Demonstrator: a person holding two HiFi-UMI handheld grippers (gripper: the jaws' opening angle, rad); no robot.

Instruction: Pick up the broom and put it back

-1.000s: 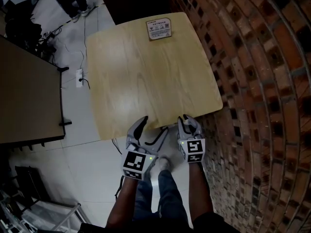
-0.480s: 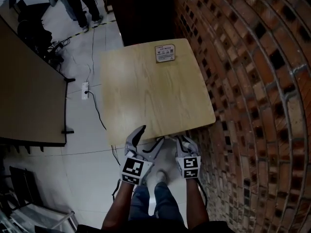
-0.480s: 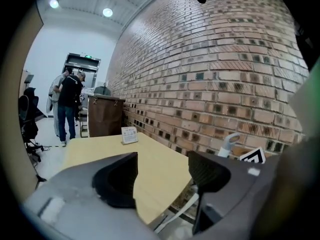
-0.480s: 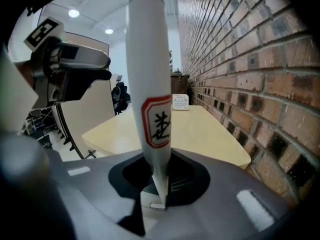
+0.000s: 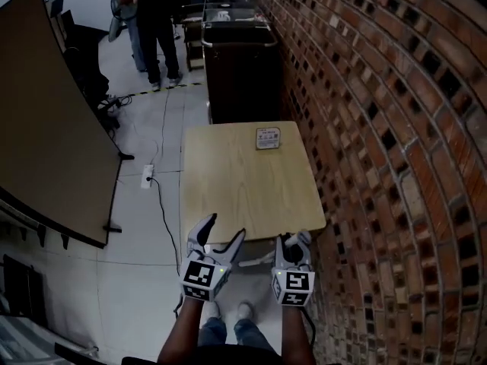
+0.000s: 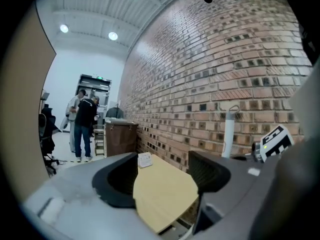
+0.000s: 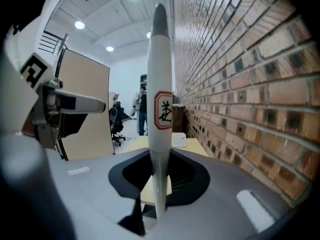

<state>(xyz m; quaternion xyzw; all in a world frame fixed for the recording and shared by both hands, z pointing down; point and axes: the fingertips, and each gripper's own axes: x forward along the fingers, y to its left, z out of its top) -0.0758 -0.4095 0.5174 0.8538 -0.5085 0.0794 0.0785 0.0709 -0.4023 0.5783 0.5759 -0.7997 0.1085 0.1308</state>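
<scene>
the right gripper (image 7: 159, 181) is pinched shut on the broom handle (image 7: 160, 84), a pale upright pole with a red-edged label, at the near end of the wooden table (image 5: 243, 188), on the side by the brick wall (image 5: 380, 128). the left gripper (image 6: 162, 179) hangs beside it at that same near edge, jaws spread wide with nothing between them. a small card (image 5: 267, 138) sits at the table's far end.

Wooden table (image 5: 228, 196) standing beside the brick wall (image 5: 380, 128)
A small card (image 5: 267, 138) is sitting at its far end; a power strip (image 5: 148, 176) is lying on the tiled floor (image 5: 144, 242) nearby.
</scene>
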